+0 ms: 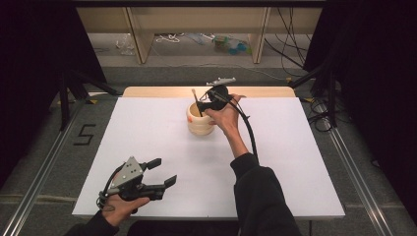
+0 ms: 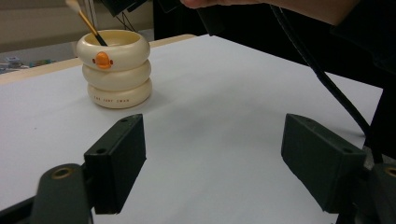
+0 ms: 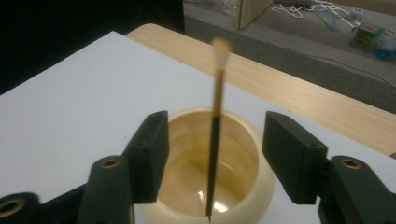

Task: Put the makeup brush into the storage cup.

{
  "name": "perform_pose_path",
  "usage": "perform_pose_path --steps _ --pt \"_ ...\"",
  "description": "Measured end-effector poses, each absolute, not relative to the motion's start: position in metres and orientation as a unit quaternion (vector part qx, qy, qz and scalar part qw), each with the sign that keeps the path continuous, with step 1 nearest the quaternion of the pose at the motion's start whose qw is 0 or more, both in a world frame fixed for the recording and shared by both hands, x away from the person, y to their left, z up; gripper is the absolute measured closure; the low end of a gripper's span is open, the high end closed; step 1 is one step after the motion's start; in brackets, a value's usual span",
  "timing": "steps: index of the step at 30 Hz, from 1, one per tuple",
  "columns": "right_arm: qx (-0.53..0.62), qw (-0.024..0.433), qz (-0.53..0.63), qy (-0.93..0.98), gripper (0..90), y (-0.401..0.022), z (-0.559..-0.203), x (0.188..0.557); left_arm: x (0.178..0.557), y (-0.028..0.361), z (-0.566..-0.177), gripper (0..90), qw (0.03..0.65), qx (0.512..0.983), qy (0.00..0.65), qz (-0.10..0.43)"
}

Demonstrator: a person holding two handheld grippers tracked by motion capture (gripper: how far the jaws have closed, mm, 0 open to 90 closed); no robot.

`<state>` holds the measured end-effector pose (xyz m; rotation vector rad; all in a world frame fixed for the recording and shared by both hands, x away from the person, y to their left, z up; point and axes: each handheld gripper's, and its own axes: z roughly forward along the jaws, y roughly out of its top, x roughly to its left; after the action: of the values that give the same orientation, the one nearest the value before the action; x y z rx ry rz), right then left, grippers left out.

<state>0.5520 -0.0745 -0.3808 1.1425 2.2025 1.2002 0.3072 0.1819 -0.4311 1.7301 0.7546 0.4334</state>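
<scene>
white board covers the table (image 1: 162,147), with a strip of bare wood showing along the far edge and a shelf frame and loose cables on the floor beyond. toward twelve o'clock from the board's centre stands a cream ringed pot (image 1: 200,119), three stacked bulges with an orange mark on the top one, and a thin brush (image 1: 196,101) stands nearly upright in it, pale tuft up, dark end down inside.

i judge the brush light, stiff and slim, easy to tip or roll between flat pads, so i'd pinch it on the bare shaft above the rim, well under the tuft. the pot looks glossy and rigid, probably slippery; a knock could slide it.

my right gripper (image 3: 214,154) hangs over the pot with its jaws spread wide, one on each side of the shaft, neither pad touching it as far as i can see. my left gripper (image 1: 160,176) sits down at seven o'clock near the board's front edge, jaws wide apart and holding nothing, aimed across the board toward the pot.
</scene>
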Motion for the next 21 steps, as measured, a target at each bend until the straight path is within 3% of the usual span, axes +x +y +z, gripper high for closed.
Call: perform_pose_path --steps 18,21 --pt "0.394 0.208 0.457 0.77 25.8 -0.106 -0.361 0.524 0.308 0.184 -0.431 21.8 0.569 0.73 0.33 0.183" --pt "0.384 0.213 0.462 0.771 25.3 -0.111 -0.357 0.515 0.312 0.187 -0.43 21.8 0.565 0.736 0.311 0.206"
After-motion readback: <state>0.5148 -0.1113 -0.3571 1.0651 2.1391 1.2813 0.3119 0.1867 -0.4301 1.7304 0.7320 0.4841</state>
